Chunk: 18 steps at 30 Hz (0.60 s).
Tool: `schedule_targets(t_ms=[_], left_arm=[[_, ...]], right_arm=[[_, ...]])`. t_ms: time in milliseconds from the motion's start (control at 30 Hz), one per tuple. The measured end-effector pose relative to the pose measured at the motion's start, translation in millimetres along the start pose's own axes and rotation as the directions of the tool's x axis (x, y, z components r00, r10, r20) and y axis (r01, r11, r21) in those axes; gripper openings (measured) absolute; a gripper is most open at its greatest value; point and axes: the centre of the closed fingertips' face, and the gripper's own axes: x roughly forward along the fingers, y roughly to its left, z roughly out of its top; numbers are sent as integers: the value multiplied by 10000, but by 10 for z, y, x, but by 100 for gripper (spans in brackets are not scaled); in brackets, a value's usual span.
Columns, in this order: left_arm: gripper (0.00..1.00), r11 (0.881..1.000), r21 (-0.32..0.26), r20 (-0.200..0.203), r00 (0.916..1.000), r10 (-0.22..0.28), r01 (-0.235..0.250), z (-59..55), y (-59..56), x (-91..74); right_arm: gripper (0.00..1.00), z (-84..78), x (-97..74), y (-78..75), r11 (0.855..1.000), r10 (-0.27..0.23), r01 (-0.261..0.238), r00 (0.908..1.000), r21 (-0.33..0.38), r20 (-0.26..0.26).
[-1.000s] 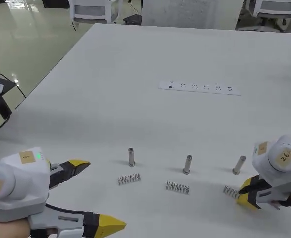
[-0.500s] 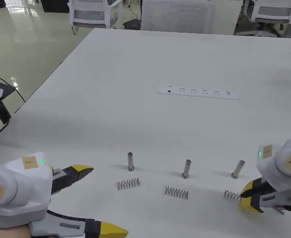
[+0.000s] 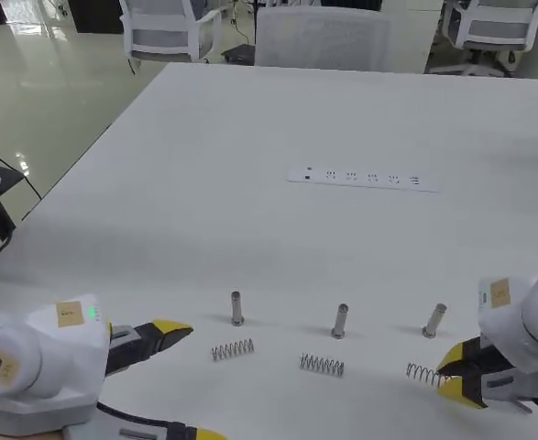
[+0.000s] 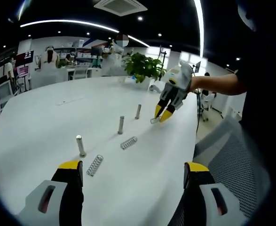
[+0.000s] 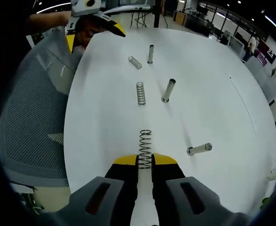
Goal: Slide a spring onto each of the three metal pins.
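Springs [image 3: 322,365] lie flat on the table [image 3: 250,202], one before each standing pin [image 3: 340,321]. Right gripper [image 5: 145,160] is pinched on the near end of the rightmost spring [image 5: 145,141]. Left gripper [image 4: 133,167] gapes, empty. Coil looks light, soft and apt to roll. Best held gently by one end, with the bore left free.

white table [image 3: 204,165] | yellow-tipped right claw [image 5: 145,160] | silver pins [image 3: 340,321] | silver spring [image 5: 145,141]

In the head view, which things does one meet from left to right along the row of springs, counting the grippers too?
left gripper → left spring → middle spring → right spring → right gripper
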Motion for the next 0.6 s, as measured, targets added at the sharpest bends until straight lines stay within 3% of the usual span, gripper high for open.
schedule_targets(t_ms=[300, 600], left_arm=[[77, 9958, 231, 82, 9960, -891, 889, 129, -193, 248], [68, 9806, 633, 81, 9825, -1862, 1853, 220, -402, 545]], right_arm=[[8, 196, -31, 119, 9990, 117, -100, 9992, -439, 395], [8, 378, -20, 275, 9946, 363, -293, 9969, -995, 694]])
